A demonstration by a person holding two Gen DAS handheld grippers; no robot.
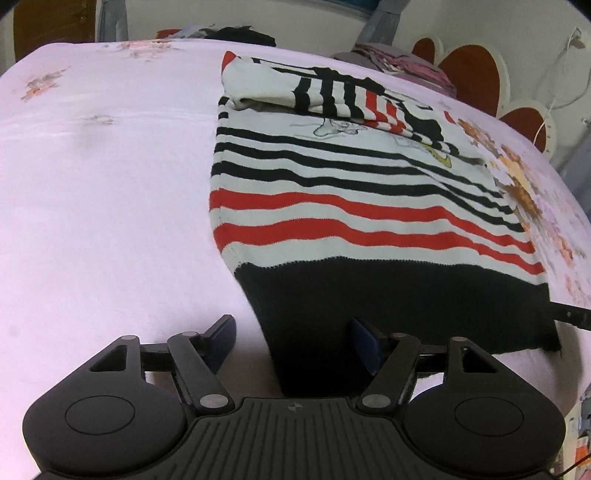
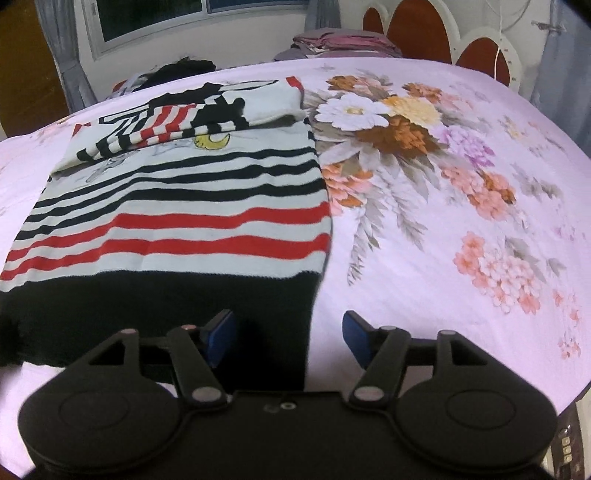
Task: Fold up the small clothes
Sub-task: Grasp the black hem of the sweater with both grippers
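Observation:
A small knit sweater (image 1: 354, 206) with black and red stripes on white and a wide black hem lies flat on the bed, both sleeves folded in across its chest. It also shows in the right wrist view (image 2: 184, 221). My left gripper (image 1: 291, 343) is open at the hem's near left corner, its fingers straddling the black edge. My right gripper (image 2: 288, 338) is open at the hem's near right corner, the black edge between its fingers. Neither gripper holds the cloth.
The bed has a pale pink sheet (image 1: 103, 192) with a large flower print (image 2: 399, 129). A stack of folded clothes (image 2: 343, 42) and a dark heap (image 2: 184, 70) lie at the far side. A headboard (image 2: 424, 33) and window (image 2: 199, 18) stand behind.

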